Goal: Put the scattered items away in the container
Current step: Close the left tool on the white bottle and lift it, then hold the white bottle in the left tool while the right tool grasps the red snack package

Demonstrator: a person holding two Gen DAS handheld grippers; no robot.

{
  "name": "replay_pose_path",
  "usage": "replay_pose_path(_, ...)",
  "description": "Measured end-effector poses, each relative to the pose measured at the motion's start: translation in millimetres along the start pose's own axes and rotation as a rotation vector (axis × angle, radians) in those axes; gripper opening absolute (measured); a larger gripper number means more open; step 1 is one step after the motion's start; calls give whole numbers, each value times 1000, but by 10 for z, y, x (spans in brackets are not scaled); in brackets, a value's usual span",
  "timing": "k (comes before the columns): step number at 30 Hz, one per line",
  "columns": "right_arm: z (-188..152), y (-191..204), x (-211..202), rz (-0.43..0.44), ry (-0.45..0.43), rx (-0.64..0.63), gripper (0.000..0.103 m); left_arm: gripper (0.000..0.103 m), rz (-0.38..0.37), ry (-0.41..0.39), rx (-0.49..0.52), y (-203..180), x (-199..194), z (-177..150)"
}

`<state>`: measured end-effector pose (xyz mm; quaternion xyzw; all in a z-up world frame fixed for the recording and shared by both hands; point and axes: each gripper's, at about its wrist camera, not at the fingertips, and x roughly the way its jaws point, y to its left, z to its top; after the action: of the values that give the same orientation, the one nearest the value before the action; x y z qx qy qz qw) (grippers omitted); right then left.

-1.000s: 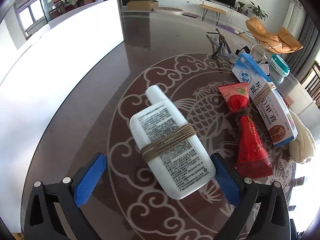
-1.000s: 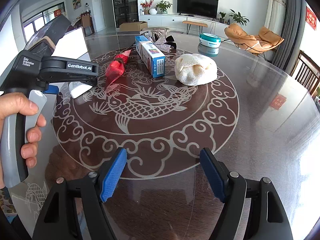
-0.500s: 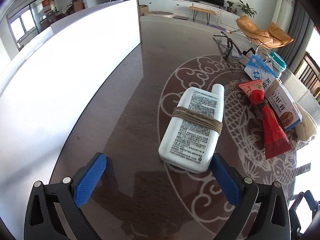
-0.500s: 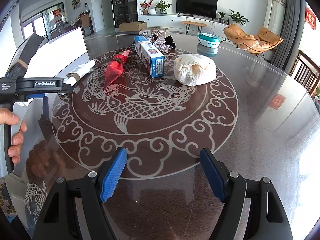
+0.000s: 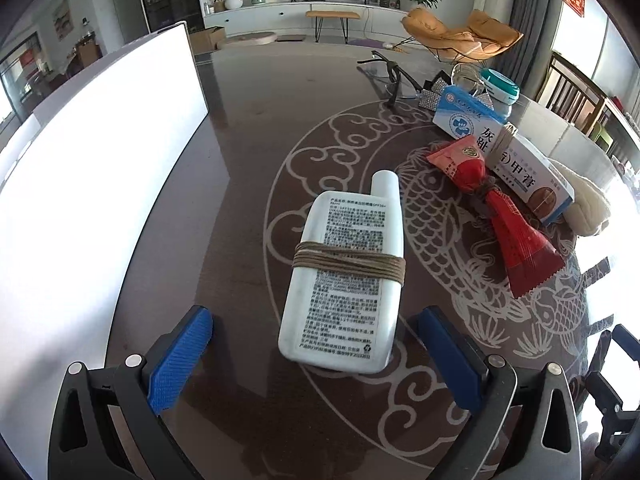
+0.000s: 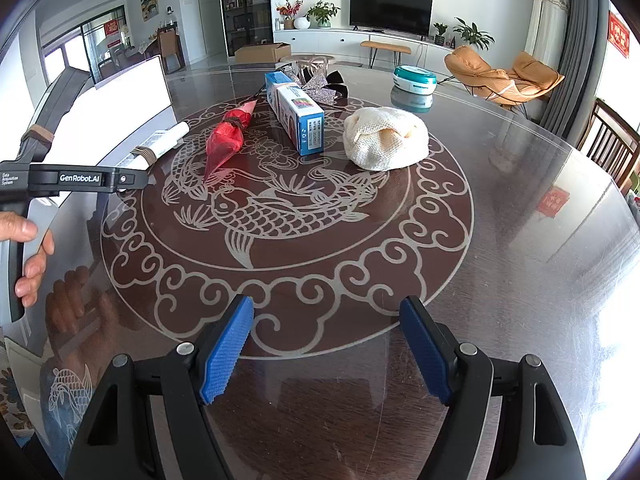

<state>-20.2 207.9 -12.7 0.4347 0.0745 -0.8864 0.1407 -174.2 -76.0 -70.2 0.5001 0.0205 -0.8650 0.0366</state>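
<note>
A white bottle (image 5: 344,276) wound with brown twine lies flat on the dark glass table (image 5: 248,160), cap pointing away. My left gripper (image 5: 314,320) is open, and the bottle's near end sits between its blue pads without touching either. The white container (image 5: 100,160) stands just left of it. In the right wrist view the same bottle (image 6: 160,144) lies beside the container (image 6: 120,112). My right gripper (image 6: 326,344) is open above bare table, nothing between its fingers. A hand (image 6: 24,248) holds the left gripper's handle at that view's left edge.
To the right of the bottle lie a red packet (image 5: 500,216), a blue-and-white box (image 5: 516,160) and a cream cloth bundle (image 5: 588,208). Glasses (image 5: 392,76), a sparkly bow (image 6: 320,84) and a teal round tin (image 5: 500,88) sit farther back. Wooden chairs (image 6: 612,148) stand at the table's right.
My left gripper has rolled and shifted, so the bottle now lies lengthwise between its fingers instead of slanted. The right gripper has stayed still.
</note>
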Motion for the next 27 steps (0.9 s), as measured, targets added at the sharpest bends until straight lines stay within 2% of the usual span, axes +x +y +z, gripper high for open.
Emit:
replay_pose_path(3, -2, -9, -3, 3, 1, 3, 77, 103, -4, 9, 11, -12, 16, 43)
replay_pose_path(5, -1, -11, 1, 3, 1, 3, 77, 77, -1, -25, 14, 3, -37, 53)
replay_pose_path(6, -1, -12, 3, 3, 1, 3, 77, 53, -4, -42, 22, -7, -66, 65)
replay_pose_path(7, -1, -13, 3, 3, 1, 3, 77, 51, 6, -47, 36, -22, -94, 67)
replay_pose_path(12, 14, 15, 1, 19, 6, -10, 78, 50, -20, -64, 34, 131, -205, -99)
replay_pose_path(14, 82, 80, 21, 94, 10, -27, 78, 50, -28, -71, 53, 188, -274, -223)
replay_pose_path(16, 238, 194, 32, 158, -4, -36, 78, 50, -36, -83, 71, 234, -343, -370)
replay_pose_path(19, 650, 430, 164, 191, 3, -65, 78, 50, -50, -100, 85, 302, -422, -539)
replay_pose_path(26, 1373, 854, 817, 118, 142, -120, 78, 50, -75, -118, 123, 425, -529, -760)
replay_pose_path(27, 1422, 891, 919, 99, 169, -122, 73, 50, -77, -121, 125, 429, -540, -782)
